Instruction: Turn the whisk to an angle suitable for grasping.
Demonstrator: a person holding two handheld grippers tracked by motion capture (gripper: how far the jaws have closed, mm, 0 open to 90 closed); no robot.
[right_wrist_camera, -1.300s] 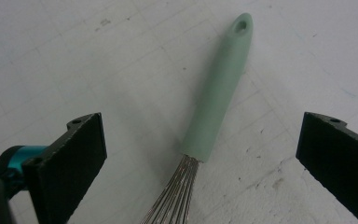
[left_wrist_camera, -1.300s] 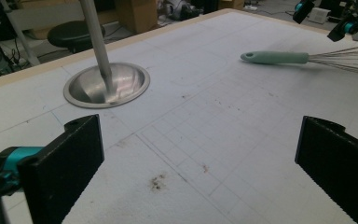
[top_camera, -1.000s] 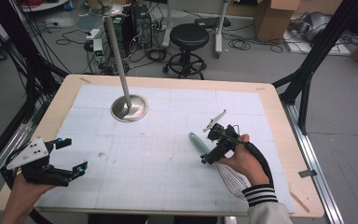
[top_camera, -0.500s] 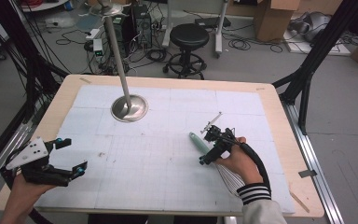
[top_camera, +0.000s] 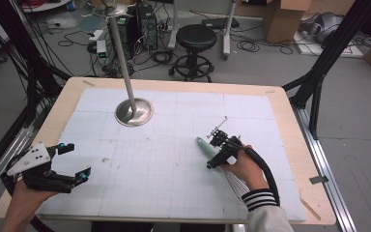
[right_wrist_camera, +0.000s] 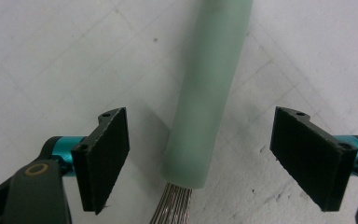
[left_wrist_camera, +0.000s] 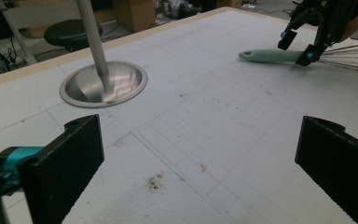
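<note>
I have the right gripper [top_camera: 218, 153] poised over the whisk [top_camera: 207, 146], jaws spread wide on either side of the green handle [right_wrist_camera: 209, 98] and touching nothing. The whisk lies flat on the table [top_camera: 174, 87], toward its right edge, handle pointing to the far left and wires [right_wrist_camera: 173, 205] running back under my right hand [top_camera: 244, 166]. In the right gripper view the handle sits between the jaws but nearer the left one, just above the point where the wires enter. Risk one: closing from here, the left jaw would probably meet the handle first and roll or push it sideways before the right jaw arrives. Risk two: the handle is round and smooth, so a shallow closure may squeeze it out of the jaws. Risk three: a grip this close to the handle's end may catch the wires and bend them. Centre the jaws first, and lower them if they prove high. The left gripper [top_camera: 53, 169] rests near the table's near left corner, jaws wide apart and empty, well clear of the metal stand [top_camera: 134, 111].
</note>
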